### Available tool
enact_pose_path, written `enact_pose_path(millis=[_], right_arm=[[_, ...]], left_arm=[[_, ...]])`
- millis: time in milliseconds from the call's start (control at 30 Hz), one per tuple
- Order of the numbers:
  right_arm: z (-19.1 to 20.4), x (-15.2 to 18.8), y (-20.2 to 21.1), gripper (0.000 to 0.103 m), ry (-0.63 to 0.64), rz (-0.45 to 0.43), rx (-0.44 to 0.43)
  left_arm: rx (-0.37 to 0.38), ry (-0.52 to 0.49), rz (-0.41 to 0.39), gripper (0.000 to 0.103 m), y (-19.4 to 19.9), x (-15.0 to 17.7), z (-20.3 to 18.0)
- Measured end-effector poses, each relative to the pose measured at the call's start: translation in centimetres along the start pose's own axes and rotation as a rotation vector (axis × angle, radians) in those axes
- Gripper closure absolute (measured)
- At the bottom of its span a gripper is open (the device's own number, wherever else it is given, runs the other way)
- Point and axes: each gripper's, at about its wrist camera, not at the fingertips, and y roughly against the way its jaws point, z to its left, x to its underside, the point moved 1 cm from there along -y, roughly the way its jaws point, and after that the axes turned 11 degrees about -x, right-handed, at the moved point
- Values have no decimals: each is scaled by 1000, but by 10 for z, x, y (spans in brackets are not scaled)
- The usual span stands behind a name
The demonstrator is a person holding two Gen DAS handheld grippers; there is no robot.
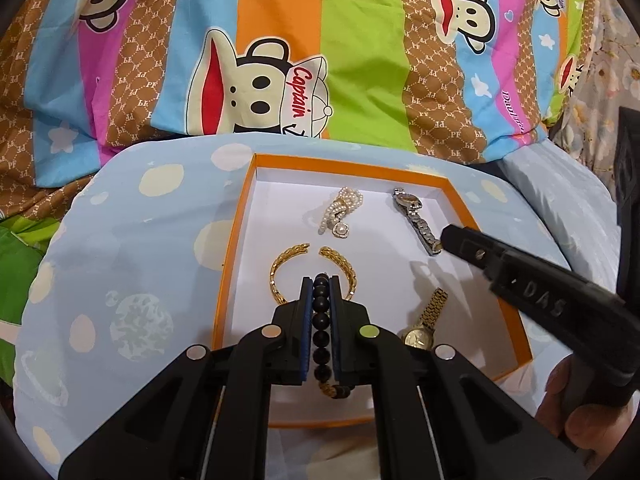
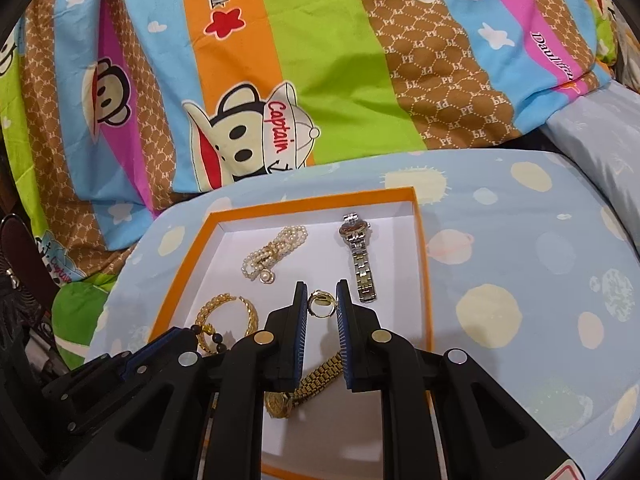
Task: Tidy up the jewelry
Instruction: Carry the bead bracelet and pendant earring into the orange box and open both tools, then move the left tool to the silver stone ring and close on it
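Box (image 1: 236, 248), shallow, orange rim and white floor, sits on a pale blue spotted cushion (image 1: 132, 240), with a striped cartoon bedsheet (image 1: 360, 60) beyond it.

Contents of box:
- pearl bracelet (image 1: 340, 212), ahead of the left gripper toward the far wall
- silver watch (image 1: 416, 220), far right corner, strap running back toward the right gripper's tip
- gold bangle (image 1: 280, 272), open-ended, lying just past the left fingertips
- gold watch (image 1: 424, 324), right of the left gripper, near the front; in the right wrist view it lies under and between the right gripper's fingers

Left gripper (image 1: 321, 280): jaws clamped tight on a string of black beads (image 1: 322, 320), which runs straight down the gap between the pads; a gold-coloured piece of the string hangs out at the back. It hangs over the front half of the box.

Right gripper (image 2: 322, 286): jaws narrowly parted, pinching a gold ring (image 2: 320, 304) between the fingertips, above the box floor, silver watch just to its right, pearl bracelet ahead to its left.
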Motion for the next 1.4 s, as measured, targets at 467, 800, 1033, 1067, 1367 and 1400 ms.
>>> enact_pose_path(millis=[467, 800, 1033, 1067, 1367, 1400], right_arm=[[1, -1, 23, 70, -1, -66, 8], [19, 13, 90, 66, 34, -155, -5], [31, 45, 123, 65, 62, -177, 15], [32, 52, 126, 65, 61, -174, 16], [28, 125, 159, 65, 40, -160, 60], [25, 134, 162, 65, 34, -153, 65]], left_arm=[[10, 65, -43, 74, 18, -16, 15], [-6, 76, -182, 68, 98, -24, 50], [-6, 39, -179, 68, 124, 5, 57], [-1, 35, -175, 68, 127, 13, 57], [85, 6, -69, 65, 137, 92, 49], [90, 5, -54, 61, 137, 102, 48]])
